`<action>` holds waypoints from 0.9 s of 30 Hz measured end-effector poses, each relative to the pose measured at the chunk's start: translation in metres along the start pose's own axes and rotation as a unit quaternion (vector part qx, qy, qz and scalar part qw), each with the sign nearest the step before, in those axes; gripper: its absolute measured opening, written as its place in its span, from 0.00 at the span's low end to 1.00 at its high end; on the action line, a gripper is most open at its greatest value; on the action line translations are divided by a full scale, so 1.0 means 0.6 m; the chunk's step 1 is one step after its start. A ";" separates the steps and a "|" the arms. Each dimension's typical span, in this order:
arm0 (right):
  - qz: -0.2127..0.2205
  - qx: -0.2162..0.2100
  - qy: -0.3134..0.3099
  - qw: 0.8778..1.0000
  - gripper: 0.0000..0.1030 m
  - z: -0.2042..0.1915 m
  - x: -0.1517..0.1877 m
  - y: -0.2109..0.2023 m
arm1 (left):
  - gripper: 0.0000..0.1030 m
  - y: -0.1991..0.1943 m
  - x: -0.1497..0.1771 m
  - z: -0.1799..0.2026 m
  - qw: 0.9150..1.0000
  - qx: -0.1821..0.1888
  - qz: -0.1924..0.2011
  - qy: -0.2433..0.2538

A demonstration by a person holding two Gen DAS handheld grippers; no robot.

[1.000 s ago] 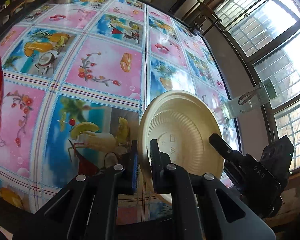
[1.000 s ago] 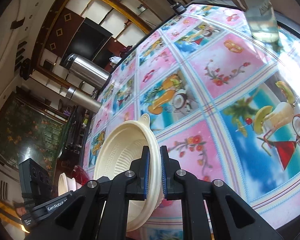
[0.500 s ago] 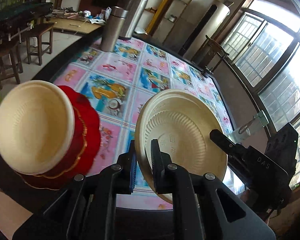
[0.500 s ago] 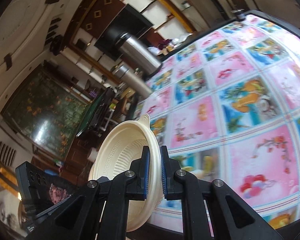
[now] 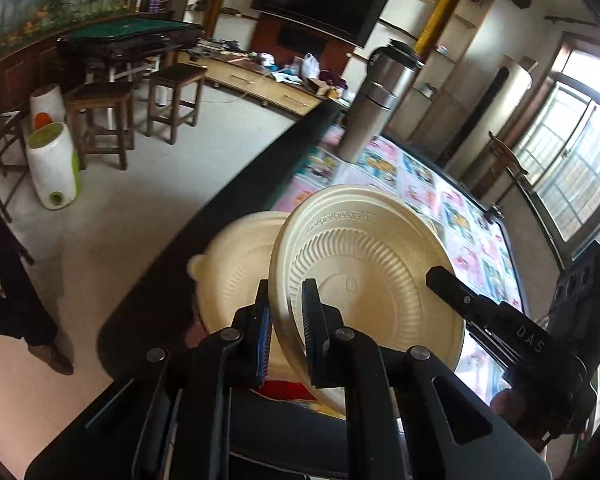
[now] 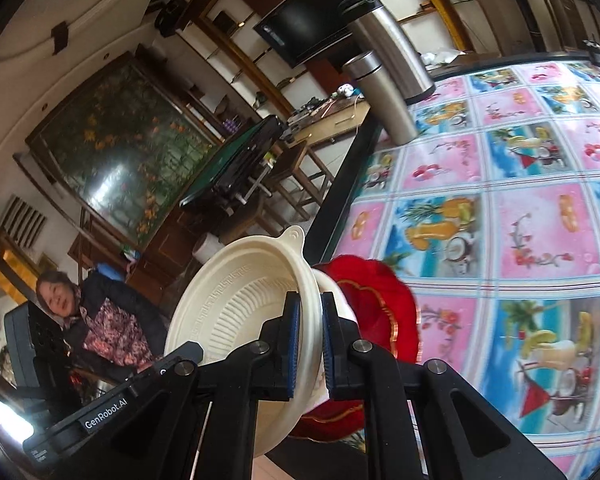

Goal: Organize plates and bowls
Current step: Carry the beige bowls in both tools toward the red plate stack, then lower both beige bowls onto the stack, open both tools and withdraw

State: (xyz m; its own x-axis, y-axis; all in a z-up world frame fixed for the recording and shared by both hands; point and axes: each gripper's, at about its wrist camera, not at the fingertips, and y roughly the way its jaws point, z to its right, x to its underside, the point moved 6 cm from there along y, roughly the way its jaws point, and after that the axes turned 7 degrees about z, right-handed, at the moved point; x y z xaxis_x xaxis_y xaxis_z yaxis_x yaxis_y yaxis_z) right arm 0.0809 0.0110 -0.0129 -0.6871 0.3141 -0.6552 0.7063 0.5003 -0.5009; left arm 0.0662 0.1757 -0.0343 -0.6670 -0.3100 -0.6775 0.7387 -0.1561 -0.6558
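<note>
Left claw (image 5: 286,320) clamped narrow on the rim of a cream plate (image 5: 372,280), held on edge and tilted, ribbed face toward the lens. Right claw (image 6: 307,338) likewise pinched shut on the rim of a cream bowl (image 6: 240,304) with a small tab handle, hollow side turned left. Both raised off the tabletop (image 6: 520,208) near its corner, close together; in the left wrist view the bowl sits just behind and left of the plate, overlapping it.

Just past the bowl, a red scalloped dish (image 6: 380,304) lying at the near corner of the tabletop, touching or nearly touching the bowl's back; cannot tell which. Dark tabletop edge running diagonally away, with open floor (image 5: 140,208) beyond on the left. Broad bare stretch of patterned cloth to the right and ahead.

At the far end of the tabletop, a tall steel flask (image 5: 374,120) and a larger steel vessel (image 6: 392,40) standing upright, well apart from the claws. Off the tabletop: wooden stools (image 5: 100,116), a green-topped games table (image 5: 132,40), a seated person (image 6: 100,316) at the left of the right wrist view.
</note>
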 end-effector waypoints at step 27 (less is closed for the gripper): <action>-0.022 0.045 -0.035 0.998 0.10 -0.001 0.042 0.101 | 0.10 0.061 0.019 -0.056 0.997 -0.070 0.000 0.042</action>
State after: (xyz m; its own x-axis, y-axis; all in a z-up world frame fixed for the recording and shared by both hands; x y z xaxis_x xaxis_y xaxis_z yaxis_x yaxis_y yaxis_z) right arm 0.1062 0.0496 -0.0596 -0.7059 0.2356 -0.6680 0.6911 0.4359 -0.5765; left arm 0.0824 0.1981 -0.0772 -0.6769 -0.2286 -0.6996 0.7219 -0.0211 -0.6916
